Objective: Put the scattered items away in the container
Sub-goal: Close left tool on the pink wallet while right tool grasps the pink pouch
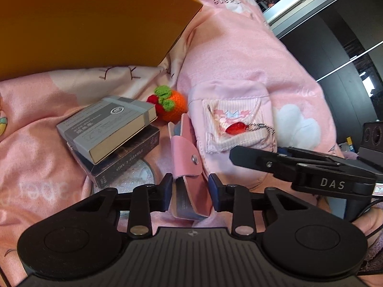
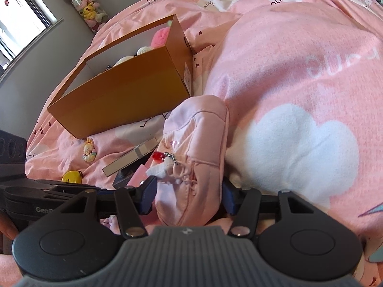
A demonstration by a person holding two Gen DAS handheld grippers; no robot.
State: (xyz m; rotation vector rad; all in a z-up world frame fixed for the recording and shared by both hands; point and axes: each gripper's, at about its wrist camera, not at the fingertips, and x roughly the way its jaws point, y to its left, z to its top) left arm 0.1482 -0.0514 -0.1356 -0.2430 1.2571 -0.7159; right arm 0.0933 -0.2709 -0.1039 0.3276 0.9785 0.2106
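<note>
My left gripper (image 1: 190,191) is shut on a slim pink snap-flap case (image 1: 185,157), its pads pressed on both sides. My right gripper (image 2: 189,195) is shut on a soft pink pouch (image 2: 198,143) with a red strawberry charm (image 2: 157,156) on a bead chain. The left wrist view shows that pouch (image 1: 229,110) too, with one right finger (image 1: 263,161) along its lower edge. An open tan cardboard box (image 2: 124,95) holding plush toys stands beyond both grippers on the bed. A grey carton (image 1: 107,124) lies on a dark carton (image 1: 129,160) left of the case.
A crocheted orange and strawberry (image 1: 170,105) lie behind the case. A round silvery disc (image 1: 136,177) sits under the cartons. A small figure charm (image 2: 89,153) and a yellow toy (image 2: 71,176) lie on the pink duvet (image 2: 287,71). A jar of plush toys (image 2: 83,2) stands by the wall.
</note>
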